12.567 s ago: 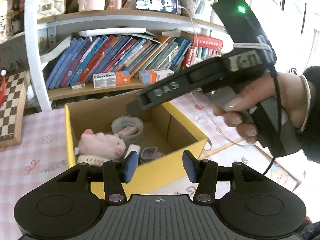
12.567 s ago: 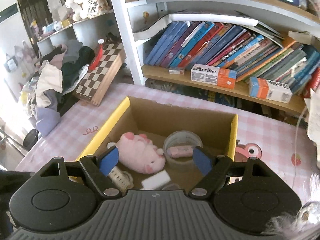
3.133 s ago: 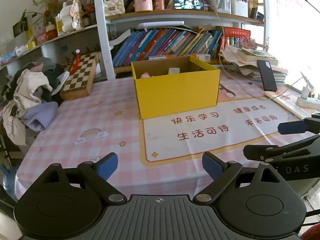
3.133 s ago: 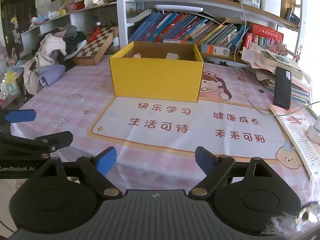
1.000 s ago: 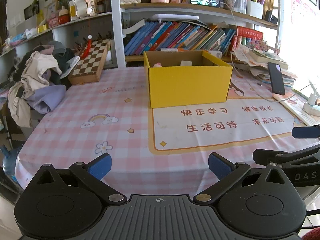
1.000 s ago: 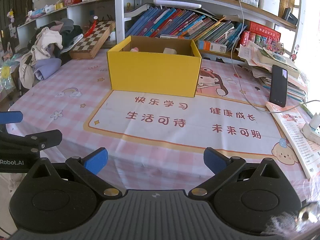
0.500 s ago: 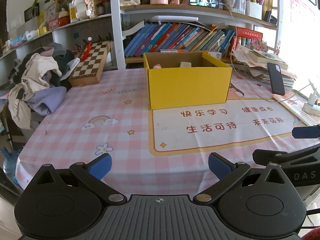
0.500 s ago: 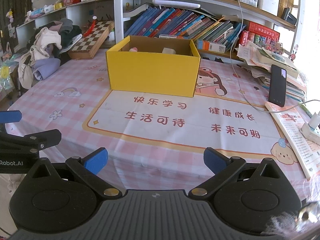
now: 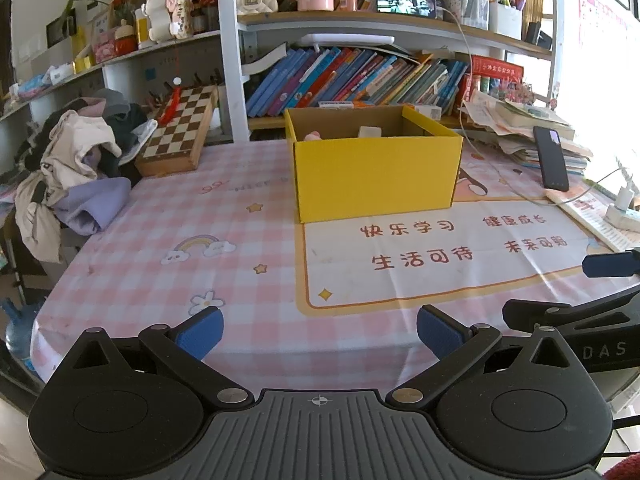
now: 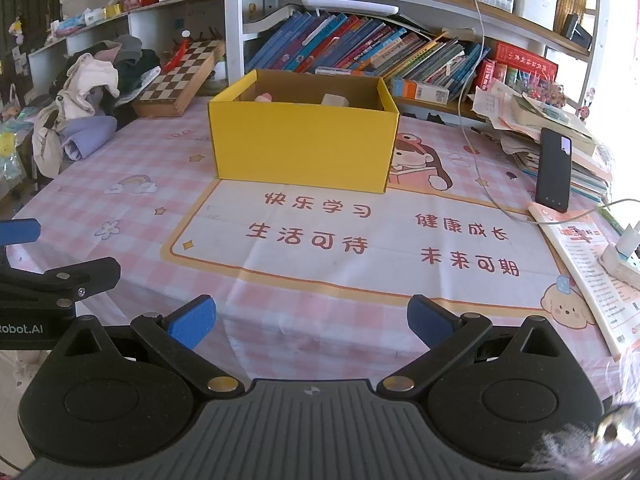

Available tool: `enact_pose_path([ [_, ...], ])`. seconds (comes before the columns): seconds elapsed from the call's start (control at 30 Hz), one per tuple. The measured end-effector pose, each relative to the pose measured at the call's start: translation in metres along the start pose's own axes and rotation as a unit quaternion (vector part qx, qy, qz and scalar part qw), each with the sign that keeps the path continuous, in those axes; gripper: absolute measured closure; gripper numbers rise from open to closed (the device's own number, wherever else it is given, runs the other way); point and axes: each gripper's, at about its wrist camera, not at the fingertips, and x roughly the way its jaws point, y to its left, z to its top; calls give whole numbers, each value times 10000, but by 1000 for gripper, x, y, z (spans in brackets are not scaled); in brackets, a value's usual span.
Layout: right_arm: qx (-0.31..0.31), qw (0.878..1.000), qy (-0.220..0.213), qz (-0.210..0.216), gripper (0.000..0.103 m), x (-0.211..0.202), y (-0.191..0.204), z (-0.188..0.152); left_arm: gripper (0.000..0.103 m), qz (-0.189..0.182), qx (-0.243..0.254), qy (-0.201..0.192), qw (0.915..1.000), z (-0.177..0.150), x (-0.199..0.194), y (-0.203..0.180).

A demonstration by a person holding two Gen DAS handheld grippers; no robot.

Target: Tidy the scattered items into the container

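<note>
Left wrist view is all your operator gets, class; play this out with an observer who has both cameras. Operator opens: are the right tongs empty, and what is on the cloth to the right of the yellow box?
Observer: The right tongs are wide open, with nothing between them.
Operator: And beside the box?
Observer: Right of the yellow cardboard box, the cloth shows a printed cartoon girl reading a book.
Operator: Nearer the right edge?
Observer: A printed puppy sits at the mat's near right corner, next to a booklet lying flat.
</note>
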Motion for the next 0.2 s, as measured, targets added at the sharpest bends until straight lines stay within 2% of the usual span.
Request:
enact_pose_path([
  [0.2,-8,10000,24,-17,0,3,1,3,0,-19,30,-38,10000,1,3,0],
])
